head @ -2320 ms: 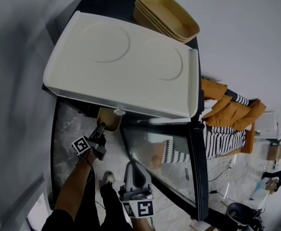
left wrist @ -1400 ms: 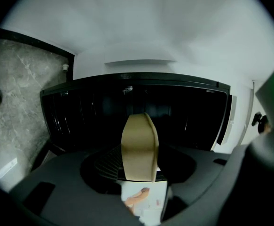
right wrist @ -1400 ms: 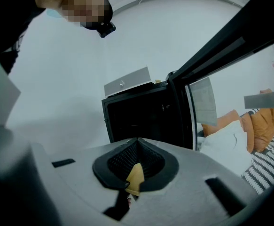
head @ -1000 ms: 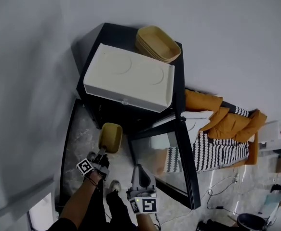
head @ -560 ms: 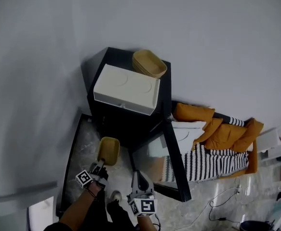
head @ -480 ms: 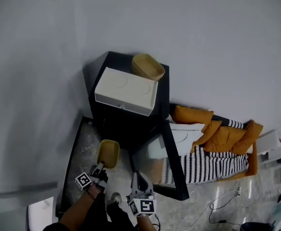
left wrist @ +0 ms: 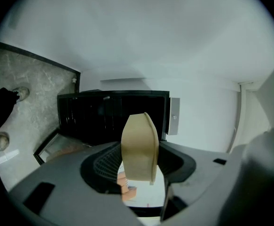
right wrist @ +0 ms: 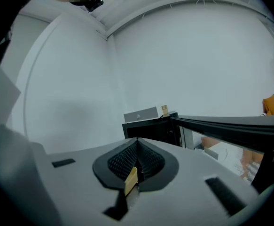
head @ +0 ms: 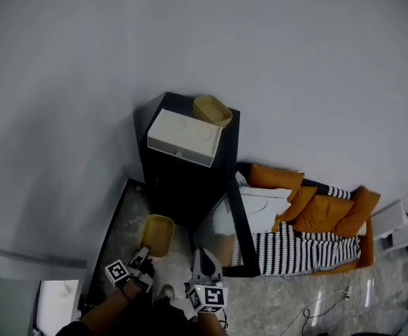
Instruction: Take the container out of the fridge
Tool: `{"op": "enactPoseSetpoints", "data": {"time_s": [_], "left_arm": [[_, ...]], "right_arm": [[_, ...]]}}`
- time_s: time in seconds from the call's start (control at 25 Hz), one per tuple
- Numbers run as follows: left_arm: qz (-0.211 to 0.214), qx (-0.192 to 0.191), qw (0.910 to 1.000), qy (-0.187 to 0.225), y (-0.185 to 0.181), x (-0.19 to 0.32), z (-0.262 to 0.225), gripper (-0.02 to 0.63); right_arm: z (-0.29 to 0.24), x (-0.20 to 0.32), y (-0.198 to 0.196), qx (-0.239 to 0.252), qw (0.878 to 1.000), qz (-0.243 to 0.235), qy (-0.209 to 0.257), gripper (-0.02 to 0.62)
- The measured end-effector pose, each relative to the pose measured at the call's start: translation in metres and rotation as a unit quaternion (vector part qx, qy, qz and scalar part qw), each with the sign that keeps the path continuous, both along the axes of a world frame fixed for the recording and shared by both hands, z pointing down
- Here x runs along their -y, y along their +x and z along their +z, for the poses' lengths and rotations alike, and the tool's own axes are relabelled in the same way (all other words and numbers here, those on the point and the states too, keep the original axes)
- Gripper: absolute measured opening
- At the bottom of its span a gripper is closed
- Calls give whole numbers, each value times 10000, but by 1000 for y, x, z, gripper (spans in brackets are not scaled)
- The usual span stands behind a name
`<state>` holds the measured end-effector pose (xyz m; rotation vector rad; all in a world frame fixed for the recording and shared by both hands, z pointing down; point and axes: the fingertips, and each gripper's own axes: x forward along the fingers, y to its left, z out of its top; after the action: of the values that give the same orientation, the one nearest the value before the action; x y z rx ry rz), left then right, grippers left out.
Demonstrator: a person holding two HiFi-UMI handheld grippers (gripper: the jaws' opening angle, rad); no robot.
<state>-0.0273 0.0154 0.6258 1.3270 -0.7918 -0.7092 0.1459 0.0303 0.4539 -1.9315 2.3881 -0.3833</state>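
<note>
My left gripper [head: 142, 256] is shut on a tan oval container [head: 157, 234], held by its rim out in front of the black fridge [head: 190, 180]. In the left gripper view the container [left wrist: 140, 147] stands on edge between the jaws of the left gripper [left wrist: 139, 173], with the fridge's dark open inside [left wrist: 108, 114] well behind it. My right gripper [head: 200, 254] hangs beside it near the glass door [head: 221, 229]. In the right gripper view the ribbed pads of the right gripper [right wrist: 137, 166] meet, with only a small tan tab [right wrist: 130, 180] at them.
A white box [head: 184, 137] and a stack of tan containers [head: 213, 110] sit on top of the fridge. The open door [right wrist: 235, 126] swings out to the right. Orange cushions [head: 308, 201] and a striped blanket [head: 294, 247] lie beyond it. Grey walls stand behind.
The view has pulled up and back, so the fridge looks much smaller. Both grippers have moved away from it, and the container has come out from under the white box.
</note>
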Motion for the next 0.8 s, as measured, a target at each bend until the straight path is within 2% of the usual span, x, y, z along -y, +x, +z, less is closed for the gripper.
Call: {"op": "enactPoseSetpoints", "data": {"time_s": [0.2, 0.36, 0.64, 0.8], "left_arm": [[-159, 46, 9998, 136, -12, -16, -44, 213], [-355, 125, 9991, 200, -31, -22, -72, 213], [-296, -7, 9980, 555, -47, -19, -132, 213], [-236, -14, 9979, 606, -59, -20, -155, 213]], "right_arm": [[-18, -15, 0, -22, 9999, -102, 108, 0], [-18, -22, -4, 34, 9999, -108, 24, 0], [-26, -26, -23, -117, 9998, -153, -82, 0], [-36, -33, -38, -170, 9997, -119, -145, 0]]}}
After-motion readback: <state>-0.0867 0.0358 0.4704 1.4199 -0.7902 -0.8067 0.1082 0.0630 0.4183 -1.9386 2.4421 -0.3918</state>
